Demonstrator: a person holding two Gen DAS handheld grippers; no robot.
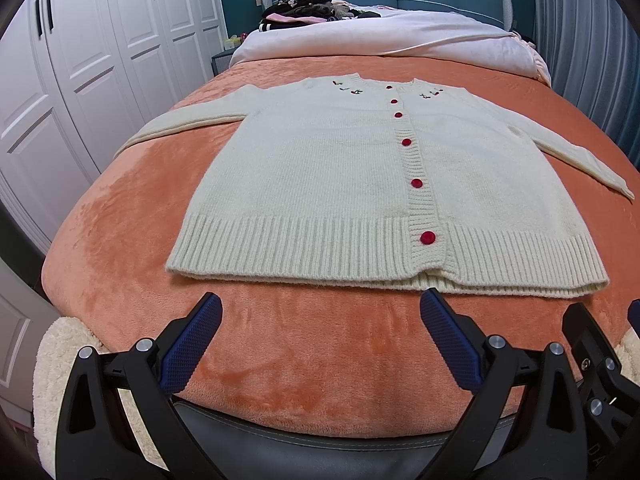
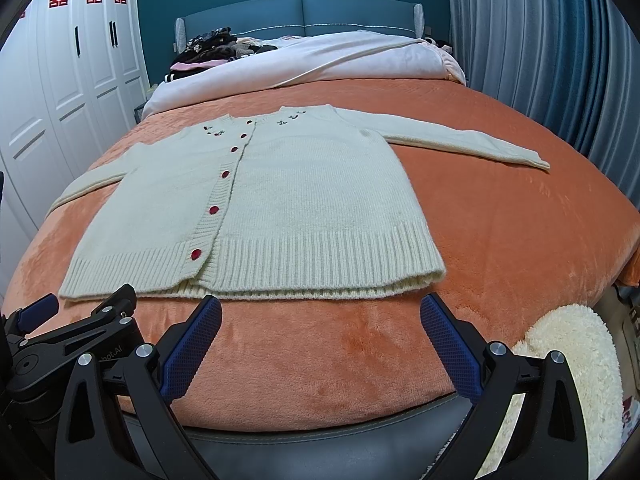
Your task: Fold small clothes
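A cream knitted cardigan (image 1: 332, 172) with red buttons lies flat and face up on the orange blanket (image 1: 132, 240), both sleeves spread out to the sides. It also shows in the right wrist view (image 2: 304, 200). My left gripper (image 1: 320, 300) is open and empty, just short of the cardigan's ribbed hem. My right gripper (image 2: 320, 304) is open and empty, also just short of the hem, to the right of the left one. The left gripper shows at the lower left of the right wrist view (image 2: 60, 320).
A white duvet (image 1: 380, 36) and a pile of dark clothes (image 1: 304, 6) lie at the head of the bed. White wardrobes (image 1: 80, 60) stand at the left, blue curtains (image 2: 540, 60) at the right. Fluffy cream cushions (image 2: 576, 360) sit by the bed's foot.
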